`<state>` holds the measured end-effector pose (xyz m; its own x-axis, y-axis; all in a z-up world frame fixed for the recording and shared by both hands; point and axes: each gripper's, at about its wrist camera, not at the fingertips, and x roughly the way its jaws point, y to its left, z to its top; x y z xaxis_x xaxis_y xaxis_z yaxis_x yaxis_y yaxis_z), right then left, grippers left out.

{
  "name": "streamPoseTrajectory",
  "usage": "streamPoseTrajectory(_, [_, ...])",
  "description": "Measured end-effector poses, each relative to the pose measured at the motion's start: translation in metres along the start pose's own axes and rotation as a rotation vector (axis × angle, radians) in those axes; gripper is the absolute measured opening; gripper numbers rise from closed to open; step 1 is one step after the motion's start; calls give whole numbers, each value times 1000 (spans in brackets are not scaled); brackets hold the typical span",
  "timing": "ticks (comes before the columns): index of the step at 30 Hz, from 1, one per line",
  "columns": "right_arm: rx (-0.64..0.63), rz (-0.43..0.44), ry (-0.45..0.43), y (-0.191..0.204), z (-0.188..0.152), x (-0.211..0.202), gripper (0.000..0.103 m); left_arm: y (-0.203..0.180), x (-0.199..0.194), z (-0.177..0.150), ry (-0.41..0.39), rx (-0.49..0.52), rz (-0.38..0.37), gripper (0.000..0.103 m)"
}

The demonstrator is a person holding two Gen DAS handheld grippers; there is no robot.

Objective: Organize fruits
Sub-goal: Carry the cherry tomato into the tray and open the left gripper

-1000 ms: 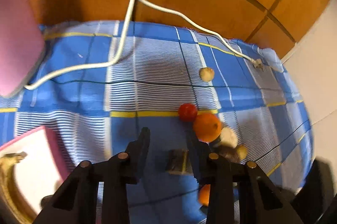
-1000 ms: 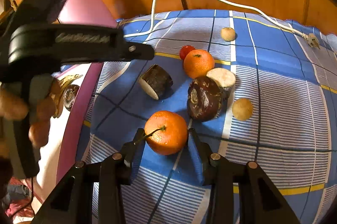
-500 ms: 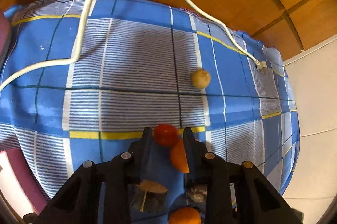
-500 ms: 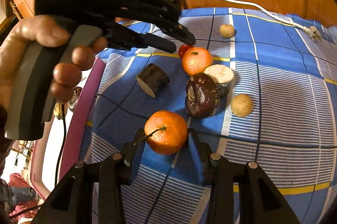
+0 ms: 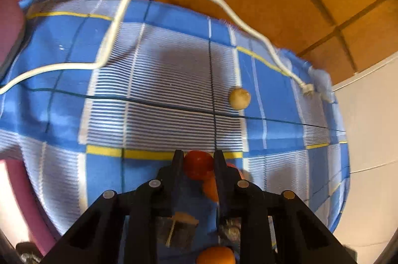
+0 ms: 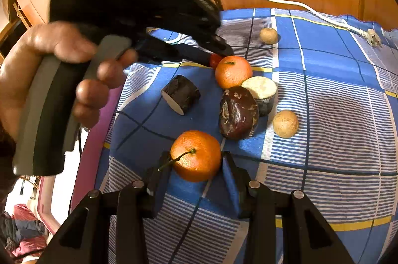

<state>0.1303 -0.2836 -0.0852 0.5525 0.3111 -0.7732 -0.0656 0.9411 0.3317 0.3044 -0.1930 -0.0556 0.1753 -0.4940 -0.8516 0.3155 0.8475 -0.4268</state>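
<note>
The left gripper [image 5: 197,160] is squeezing the tomato [image 5: 199,164] near the middle of the surface [image 5: 159,100], and the wide-open right gripper [image 6: 195,168] is sitting around an orange [image 6: 196,155] without holding it, so a hard squeeze could squash the tomato.

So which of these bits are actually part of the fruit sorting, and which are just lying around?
Part of the job:
- red tomato
- oranges
- brown round fruits
- dark cut pieces
- left tool
- right tool

Just lying about:
- white cable
- checked cloth
</note>
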Motion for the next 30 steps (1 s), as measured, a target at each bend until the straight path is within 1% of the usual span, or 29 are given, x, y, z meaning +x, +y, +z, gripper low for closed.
streamPoseTrajectory(4, [-19,-27,1,5,0,0,41,5,-39,-19,-83,25,-4,24])
streamPoseTrajectory(6, [-22,-37,3,7,0,1,41,12,-63,-33,-129,26,-7,25])
streamPoseTrajectory(8, [-28,-49,4,9,-1,1,41,20,-91,-54,-182,39,16,25])
streamPoseTrajectory(9, [-31,-53,4,11,-2,1,41,24,-99,-61,-199,41,19,25])
streamPoseTrajectory(12, [-43,-75,7,16,-4,0,41,53,-143,-97,-273,5,39,25])
streamPoseTrajectory(13, [-46,-82,8,18,-4,-1,41,61,-152,-104,-289,-6,44,25])
streamPoseTrajectory(15, [-52,-101,11,21,-6,-2,41,87,-176,-128,-335,-49,76,25])
streamPoseTrajectory(17, [-57,-119,10,23,-8,-1,40,113,-194,-150,-364,-95,114,25])
streamPoseTrajectory(19, [-61,-136,9,27,-12,-7,40,136,-205,-170,-381,-139,143,25])
streamPoseTrajectory(21, [-64,-148,11,30,-16,-11,40,154,-208,-187,-380,-171,166,25])
streamPoseTrajectory(24, [-63,-164,13,30,-17,-8,39,169,-204,-205,-369,-202,163,25])
streamPoseTrajectory(27, [-71,-187,17,33,-20,-13,39,170,-196,-207,-369,-209,140,25])
streamPoseTrajectory(30, [-91,-208,28,36,-23,-14,39,162,-188,-193,-376,-199,110,25])
